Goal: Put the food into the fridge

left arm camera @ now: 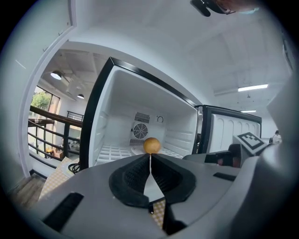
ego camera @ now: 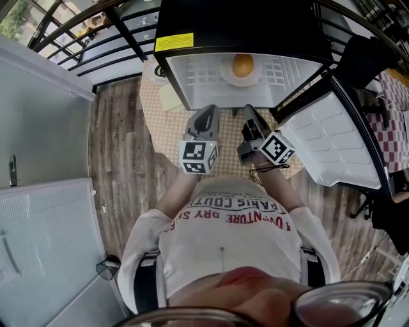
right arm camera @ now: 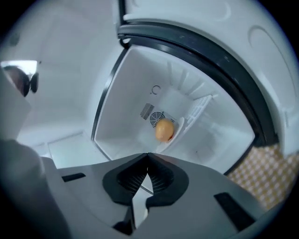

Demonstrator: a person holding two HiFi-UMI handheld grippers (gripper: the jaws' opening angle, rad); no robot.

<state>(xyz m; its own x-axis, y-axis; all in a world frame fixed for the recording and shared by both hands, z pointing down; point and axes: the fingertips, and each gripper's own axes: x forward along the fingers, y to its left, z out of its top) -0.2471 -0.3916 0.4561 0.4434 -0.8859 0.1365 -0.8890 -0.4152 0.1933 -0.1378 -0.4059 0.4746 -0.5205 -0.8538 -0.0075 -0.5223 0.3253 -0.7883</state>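
Orange fruit (ego camera: 242, 65) sits on plate (ego camera: 225, 76) inside fridge (ego camera: 255, 25), straight ahead of you. Left tool (ego camera: 206, 114) and right tool (ego camera: 250, 115): jaws together, nothing held. Open door (ego camera: 332, 137) hangs to your right, right tool nearer.

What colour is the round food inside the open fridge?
The round food is orange-yellow, clearest in the right gripper view.

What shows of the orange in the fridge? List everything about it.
The orange is round, smooth-skinned and yellow-orange, and looks whole and unpeeled as far as can be seen. It sits on a white plate on the white grid shelf inside the open fridge, towards the back wall and in front of the fan grille. Only the plate touches it.
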